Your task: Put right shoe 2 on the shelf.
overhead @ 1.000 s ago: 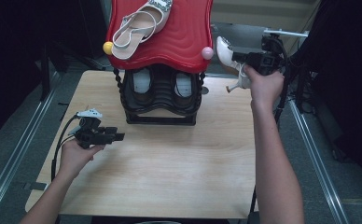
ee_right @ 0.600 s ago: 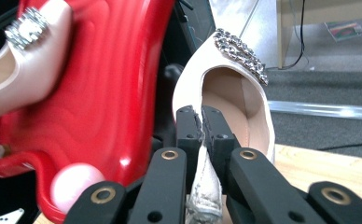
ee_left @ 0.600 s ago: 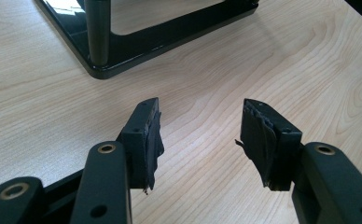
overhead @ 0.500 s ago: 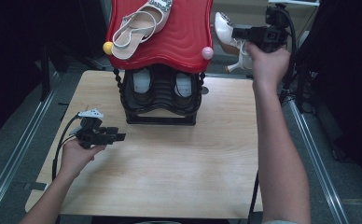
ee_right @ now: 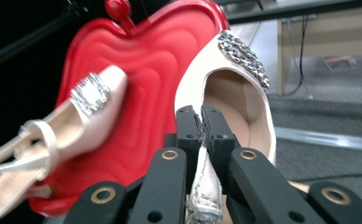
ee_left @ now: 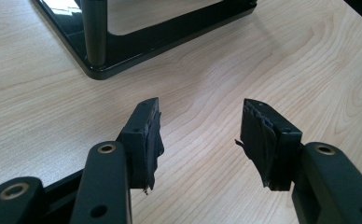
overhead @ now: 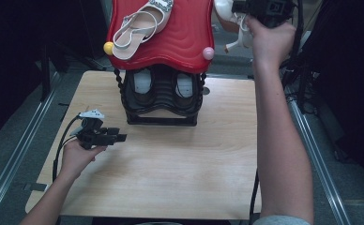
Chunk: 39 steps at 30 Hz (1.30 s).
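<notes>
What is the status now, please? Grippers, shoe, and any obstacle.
Right gripper shut on cream shoe, held up beside red rack top. Left gripper open, empty, above table. Second shoe already on rack top.

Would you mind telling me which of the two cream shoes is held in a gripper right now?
The shoe with the chain trim: the right gripper has its jaws shut on its edge. The other shoe lies on the red rack top.
</notes>
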{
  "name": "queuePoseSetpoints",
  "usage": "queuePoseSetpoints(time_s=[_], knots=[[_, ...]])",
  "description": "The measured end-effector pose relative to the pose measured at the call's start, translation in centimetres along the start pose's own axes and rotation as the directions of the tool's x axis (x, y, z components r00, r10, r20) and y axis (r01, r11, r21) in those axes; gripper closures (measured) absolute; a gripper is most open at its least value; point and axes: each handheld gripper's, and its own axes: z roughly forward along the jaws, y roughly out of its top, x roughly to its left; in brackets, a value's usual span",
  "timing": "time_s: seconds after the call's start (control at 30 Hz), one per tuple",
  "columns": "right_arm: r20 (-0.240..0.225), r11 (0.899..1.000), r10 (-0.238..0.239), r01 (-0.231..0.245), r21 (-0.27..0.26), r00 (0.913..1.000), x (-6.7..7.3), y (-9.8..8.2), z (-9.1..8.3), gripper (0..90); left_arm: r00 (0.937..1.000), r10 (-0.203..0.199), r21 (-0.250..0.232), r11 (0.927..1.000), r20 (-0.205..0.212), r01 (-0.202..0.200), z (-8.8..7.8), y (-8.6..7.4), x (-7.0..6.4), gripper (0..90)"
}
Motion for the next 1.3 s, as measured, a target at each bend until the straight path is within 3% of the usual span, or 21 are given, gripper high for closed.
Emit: queuePoseSetpoints(time_s=[0.13,0.3,0.5,0.67,0.9,1.3], knots=[[-0.026,1.0,0.002,-0.002,-0.014,0.9997,1.3,0.9,0.3,88.4,1.0,0.001,0.004,1.0,0.003,-0.001,0.1,0.0,0.0,48.2],[-0.054,1.0,-0.009,0.009,-0.007,0.9985,3.0,1.2,2.0,88.4,1.0,0.002,-0.001,1.0,0.002,-0.002,0.0,0.0,-0.1,48.2],[-0.065,1.0,-0.025,0.025,0.003,0.9976,4.5,0.8,4.4,88.4,1.0,0.004,-0.003,1.0,0.006,-0.004,0.0,0.0,-0.1,48.2],[-0.074,0.999,-0.036,0.036,0.003,0.9966,5.5,0.1,5.1,88.3,1.0,0.005,-0.003,1.0,0.008,-0.005,0.0,0.0,-0.1,48.2],[-0.091,0.999,-0.017,0.022,0.05,0.9957,6.6,-1.2,6.6,88.0,0.9999,0.012,0.003,0.9999,0.006,-0.012,0.1,0.0,-0.2,48.2],[-0.104,1.0,0.006,-0.004,0.021,0.9945,6.8,-1.9,7.2,87.4,0.9999,0.013,0.003,0.9999,0.008,-0.013,0.1,0.0,-0.2,48.2]])
